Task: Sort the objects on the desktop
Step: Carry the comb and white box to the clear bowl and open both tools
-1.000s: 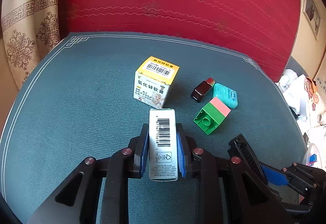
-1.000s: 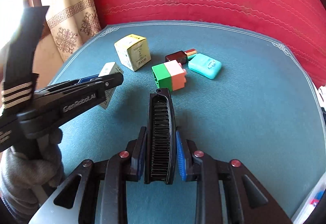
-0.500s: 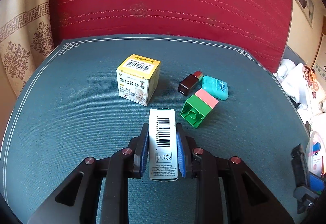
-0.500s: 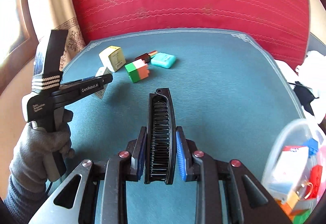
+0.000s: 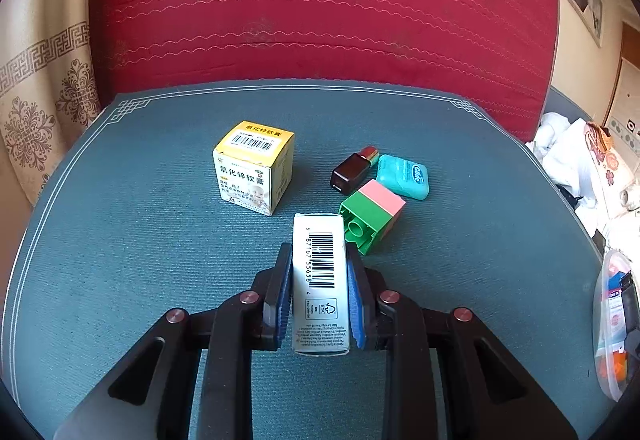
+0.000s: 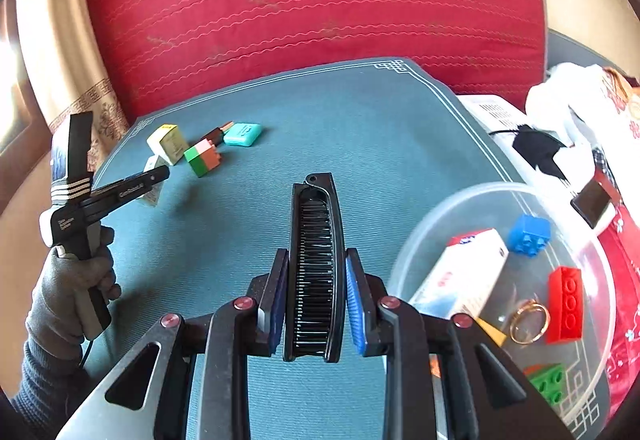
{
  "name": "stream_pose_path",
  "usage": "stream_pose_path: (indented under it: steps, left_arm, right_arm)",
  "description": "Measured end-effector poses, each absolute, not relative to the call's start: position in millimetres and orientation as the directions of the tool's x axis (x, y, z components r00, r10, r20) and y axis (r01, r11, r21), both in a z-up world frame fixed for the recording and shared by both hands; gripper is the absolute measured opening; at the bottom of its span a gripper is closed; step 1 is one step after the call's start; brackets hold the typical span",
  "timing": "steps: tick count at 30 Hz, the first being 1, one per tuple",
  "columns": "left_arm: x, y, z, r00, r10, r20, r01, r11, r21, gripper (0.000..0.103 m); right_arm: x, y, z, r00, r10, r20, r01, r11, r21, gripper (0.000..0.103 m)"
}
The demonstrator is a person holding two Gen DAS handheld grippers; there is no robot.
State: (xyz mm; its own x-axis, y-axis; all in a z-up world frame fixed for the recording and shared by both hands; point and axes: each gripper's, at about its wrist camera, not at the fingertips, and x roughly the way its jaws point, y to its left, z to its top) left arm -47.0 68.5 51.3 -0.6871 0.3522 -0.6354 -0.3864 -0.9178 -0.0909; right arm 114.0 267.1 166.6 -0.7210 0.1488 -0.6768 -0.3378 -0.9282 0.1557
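My left gripper (image 5: 319,260) is shut on a white barcode box (image 5: 319,280), held above the teal mat (image 5: 140,240). Ahead on the mat lie a yellow-topped medicine box (image 5: 252,167), a dark lipstick (image 5: 354,169), a teal floss case (image 5: 404,175) and a green-and-pink brick (image 5: 372,213). My right gripper (image 6: 316,260) is shut on a black folding comb (image 6: 316,268), held above the mat beside a clear plastic bowl (image 6: 440,211). The left gripper (image 6: 154,175) also shows in the right wrist view, at the left.
The bowl holds a white-and-red box (image 6: 464,272), blue (image 6: 528,236), red (image 6: 566,304) and green (image 6: 548,384) bricks and a gold ring (image 6: 528,324). A red cushion (image 5: 320,7) backs the mat. White clutter (image 5: 580,167) lies to the right.
My right gripper has swung right with the comb, bringing the bowl into view. My left gripper has shifted right, still holding the barcode box.
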Motion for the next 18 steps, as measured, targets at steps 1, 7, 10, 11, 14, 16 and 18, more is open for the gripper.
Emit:
stream_pose_path:
  steps: [1,7,10,11,14,16,18]
  left_arm:
    - [-46,69,52,-0.691,0.352,-0.632,-0.388,-0.918,-0.086,0.027]
    - [-41,73,61,-0.711,0.334,-0.618,-0.388,-0.92,-0.052,0.027]
    - [-36,78,66,-0.714,0.342,-0.61,-0.401,-0.915,-0.044,0.027]
    - [-33,81,68,-0.712,0.35,-0.609,-0.412,-0.91,-0.042,0.027]
    - [-22,94,71,-0.695,0.377,-0.612,-0.452,-0.891,-0.036,0.027]
    - [-13,104,72,-0.672,0.406,-0.619,-0.487,-0.872,-0.044,0.027]
    - [-4,115,74,-0.649,0.433,-0.625,-0.52,-0.852,-0.051,0.026]
  right_arm:
    - [117,270,168,-0.721,0.154,-0.675,-0.346,-0.925,0.158,0.029]
    - [136,291,178,-0.736,0.188,-0.65,-0.374,-0.914,0.159,0.029]
    - [148,305,179,-0.74,0.209,-0.639,-0.401,-0.9,0.17,0.029]
    - [152,311,178,-0.738,0.216,-0.639,-0.413,-0.894,0.175,0.029]
    - [163,325,173,-0.729,0.233,-0.644,-0.449,-0.873,0.192,0.029]
    - [170,335,169,-0.719,0.245,-0.651,-0.472,-0.859,0.197,0.029]
    - [176,342,167,-0.711,0.256,-0.655,-0.488,-0.85,0.198,0.029]
